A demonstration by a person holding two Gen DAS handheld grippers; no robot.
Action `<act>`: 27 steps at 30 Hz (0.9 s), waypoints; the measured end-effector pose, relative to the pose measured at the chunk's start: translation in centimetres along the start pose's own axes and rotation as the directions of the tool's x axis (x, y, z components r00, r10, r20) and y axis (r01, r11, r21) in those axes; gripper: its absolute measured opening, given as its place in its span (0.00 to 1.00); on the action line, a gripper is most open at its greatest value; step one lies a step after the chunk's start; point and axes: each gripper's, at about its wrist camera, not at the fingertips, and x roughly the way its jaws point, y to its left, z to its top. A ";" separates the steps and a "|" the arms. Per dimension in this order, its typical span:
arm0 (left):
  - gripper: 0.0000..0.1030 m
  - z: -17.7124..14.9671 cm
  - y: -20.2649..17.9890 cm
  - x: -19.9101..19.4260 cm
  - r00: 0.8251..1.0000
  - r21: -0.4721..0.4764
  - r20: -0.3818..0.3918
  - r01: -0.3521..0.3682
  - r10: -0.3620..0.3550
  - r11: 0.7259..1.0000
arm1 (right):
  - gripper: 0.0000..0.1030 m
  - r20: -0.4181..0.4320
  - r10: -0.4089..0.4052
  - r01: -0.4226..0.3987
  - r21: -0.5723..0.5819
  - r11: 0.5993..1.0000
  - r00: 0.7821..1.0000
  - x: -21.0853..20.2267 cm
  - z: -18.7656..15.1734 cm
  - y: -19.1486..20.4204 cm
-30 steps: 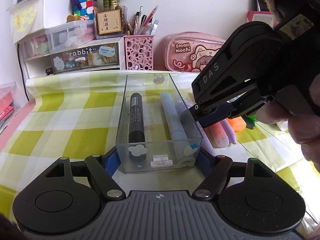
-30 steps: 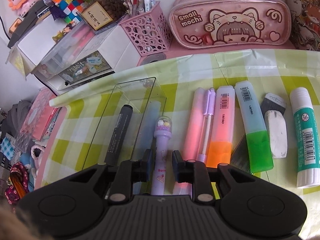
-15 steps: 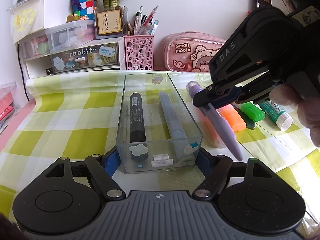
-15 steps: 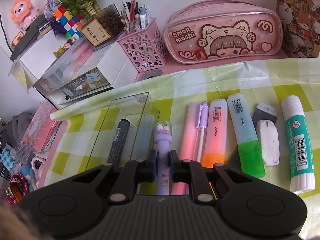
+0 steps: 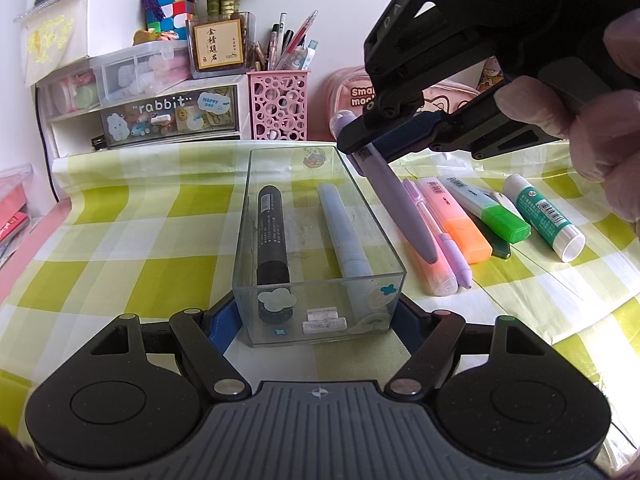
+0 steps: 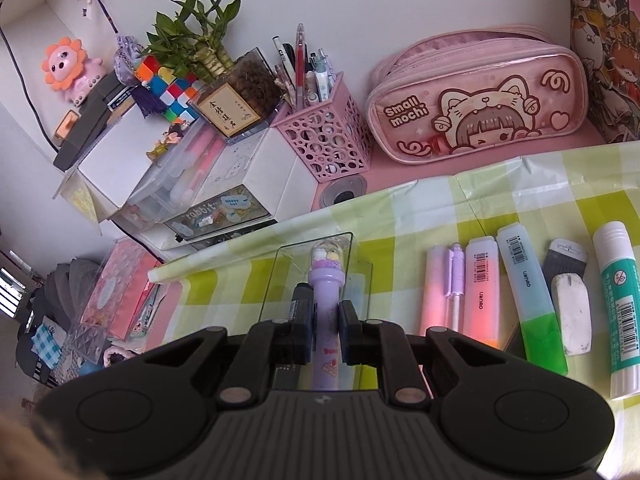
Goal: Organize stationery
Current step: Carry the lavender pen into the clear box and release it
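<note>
A clear plastic box (image 5: 320,304) stands on the checked cloth and holds a black marker (image 5: 272,236) and a pale blue pen (image 5: 346,232). My left gripper (image 5: 318,320) is shut on the box's near end. My right gripper (image 6: 325,330) is shut on a purple pen (image 6: 326,280) with a domed charm top and holds it tilted in the air above the box's right wall; the pen also shows in the left wrist view (image 5: 400,204). The box shows beneath the pen in the right wrist view (image 6: 288,268).
Right of the box lie a pink highlighter (image 6: 434,292), a lilac pen (image 6: 456,280), an orange highlighter (image 6: 482,284), a green highlighter (image 6: 532,296), an eraser (image 6: 572,312) and a glue stick (image 6: 620,304). At the back stand a pink pen cup (image 6: 324,144), a pencil case (image 6: 476,96) and drawers (image 5: 160,116).
My right gripper closed on the purple pen, lifted it off the cloth and carried it up and left over the box. The left gripper and box stayed still.
</note>
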 end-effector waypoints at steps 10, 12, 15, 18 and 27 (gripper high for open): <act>0.73 0.0 0.0 0.0 1.000 0.000 0.000 0.000 0.000 1.000 | 0.21 -0.029 -0.002 0.003 0.024 1.000 1.000 1.9 0.3 0.6; 0.73 0.0 0.0 0.0 1.000 0.000 0.000 0.000 0.000 1.000 | 0.21 -0.036 -0.004 0.004 0.025 1.000 0.999 2.1 0.2 0.7; 0.73 0.0 0.0 0.0 1.000 0.000 0.000 0.000 0.000 1.000 | 0.21 -0.045 -0.001 0.002 0.018 1.000 0.999 2.3 0.2 0.8; 0.73 0.0 0.0 0.0 1.000 0.000 0.000 0.000 0.000 1.000 | 0.21 -0.048 0.006 -0.005 0.011 1.000 0.999 2.4 0.1 0.9; 0.73 0.0 0.0 0.0 1.000 0.000 0.000 0.000 0.000 1.000 | 0.21 -0.039 -0.002 0.001 -0.027 1.000 0.999 1.7 -0.1 1.3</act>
